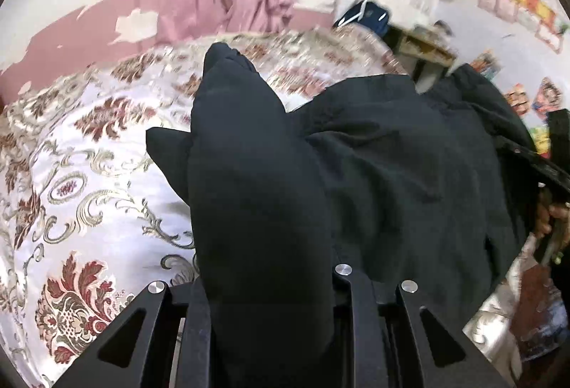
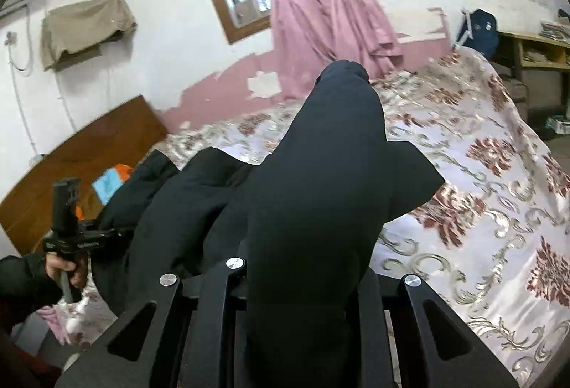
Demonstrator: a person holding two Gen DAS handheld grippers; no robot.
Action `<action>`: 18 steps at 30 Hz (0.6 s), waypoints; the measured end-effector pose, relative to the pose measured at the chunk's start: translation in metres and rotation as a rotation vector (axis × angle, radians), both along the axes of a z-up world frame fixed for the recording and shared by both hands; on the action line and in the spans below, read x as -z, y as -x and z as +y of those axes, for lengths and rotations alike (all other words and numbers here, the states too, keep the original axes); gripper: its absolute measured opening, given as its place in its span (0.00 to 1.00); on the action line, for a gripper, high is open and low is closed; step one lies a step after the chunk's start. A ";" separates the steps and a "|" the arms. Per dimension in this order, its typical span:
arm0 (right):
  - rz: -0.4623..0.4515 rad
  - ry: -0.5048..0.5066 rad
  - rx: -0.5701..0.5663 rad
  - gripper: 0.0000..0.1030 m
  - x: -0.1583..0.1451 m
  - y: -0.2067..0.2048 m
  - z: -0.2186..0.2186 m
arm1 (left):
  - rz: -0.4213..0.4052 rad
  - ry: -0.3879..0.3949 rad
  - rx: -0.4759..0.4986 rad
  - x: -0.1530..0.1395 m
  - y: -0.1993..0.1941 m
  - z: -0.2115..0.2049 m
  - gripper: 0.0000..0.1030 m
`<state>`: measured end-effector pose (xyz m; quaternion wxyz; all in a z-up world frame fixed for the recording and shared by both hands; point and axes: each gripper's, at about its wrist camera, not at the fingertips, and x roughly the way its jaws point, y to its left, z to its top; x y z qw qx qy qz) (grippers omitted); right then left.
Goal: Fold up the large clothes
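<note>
A large black garment (image 1: 374, 174) hangs stretched between my two grippers above a bed. My left gripper (image 1: 263, 281) is shut on one end of it; the cloth bunches up over the fingers and hides them. My right gripper (image 2: 302, 281) is shut on the other end of the garment (image 2: 320, 192), which drapes over its fingers too. The right gripper's body (image 1: 555, 167) shows at the right edge of the left wrist view. The left gripper's body (image 2: 67, 231) shows at the left of the right wrist view, in a hand.
The bed carries a white cover with red and gold floral print (image 1: 89, 174) (image 2: 481, 192). A wooden headboard (image 2: 82, 160) stands at one end. Pink curtains (image 2: 320, 14) hang under a window. A shelf (image 2: 534, 49) and a blue bag (image 2: 479, 28) stand beyond the bed.
</note>
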<state>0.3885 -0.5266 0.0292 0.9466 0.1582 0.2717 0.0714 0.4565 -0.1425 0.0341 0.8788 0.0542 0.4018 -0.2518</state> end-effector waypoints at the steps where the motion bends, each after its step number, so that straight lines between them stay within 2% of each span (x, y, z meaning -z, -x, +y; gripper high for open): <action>1: 0.019 -0.003 0.022 0.17 0.009 -0.004 -0.007 | 0.009 -0.027 -0.011 0.007 -0.005 -0.003 0.21; 3: 0.044 -0.016 0.057 0.19 0.020 -0.011 -0.011 | 0.032 -0.051 -0.036 0.018 -0.011 -0.003 0.23; 5: 0.073 -0.030 0.087 0.23 0.031 -0.016 -0.018 | 0.066 -0.019 -0.068 0.024 -0.013 0.004 0.25; 7: 0.113 -0.017 0.113 0.27 0.038 -0.021 -0.023 | 0.099 0.002 -0.095 0.025 -0.015 0.012 0.31; 9: 0.156 0.005 0.142 0.36 0.043 -0.025 -0.022 | 0.139 0.004 -0.122 0.028 -0.018 0.016 0.36; 11: 0.202 0.027 0.178 0.57 0.047 -0.027 -0.023 | 0.188 0.005 -0.159 0.030 -0.018 0.020 0.43; 12: 0.213 0.037 0.192 0.61 0.048 -0.026 -0.021 | 0.199 0.002 -0.178 0.031 -0.018 0.020 0.47; 15: 0.251 0.121 0.270 0.67 0.046 -0.022 -0.018 | 0.187 -0.019 -0.222 0.029 -0.011 0.023 0.54; 18: 0.220 0.215 0.318 0.83 0.034 -0.012 -0.011 | 0.133 -0.074 -0.266 0.023 -0.004 0.021 0.64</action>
